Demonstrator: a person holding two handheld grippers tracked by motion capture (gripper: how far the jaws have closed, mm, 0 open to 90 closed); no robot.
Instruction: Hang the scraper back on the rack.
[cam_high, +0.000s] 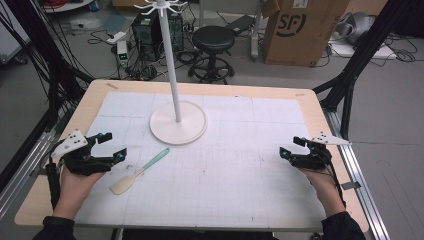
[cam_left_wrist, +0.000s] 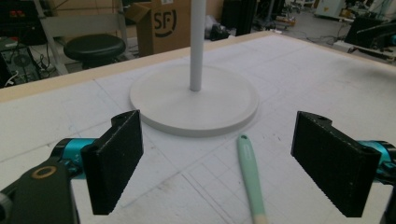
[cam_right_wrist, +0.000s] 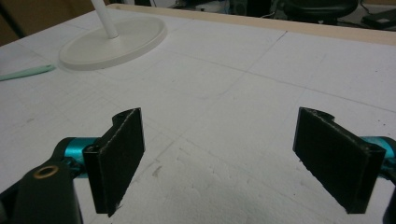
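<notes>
Nothing gripped yet — left gripper (cam_high: 109, 145) held with jaws spread wide, right gripper (cam_high: 292, 146) likewise, both empty. Spatula (cam_high: 139, 171) lain flat just beside left gripper, mint handle, pale blade — perhaps silicone. Next move judged: handle to be straddled. White stand (cam_high: 178, 123) smooth, round-based.

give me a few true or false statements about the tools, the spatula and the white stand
1. The left tool is clamped on the mint-handled spatula with a cream blade. False: its jaws stand open and the spatula lies free on the table.
2. The white pole stand with a round base stands upright. True.
3. The spatula's handle tip rests on the stand's base. False: it lies beside the base, apart from it.
4. The right tool is open with nothing between its jaws. True.
5. A black round stool stands beyond the table. True.
</notes>
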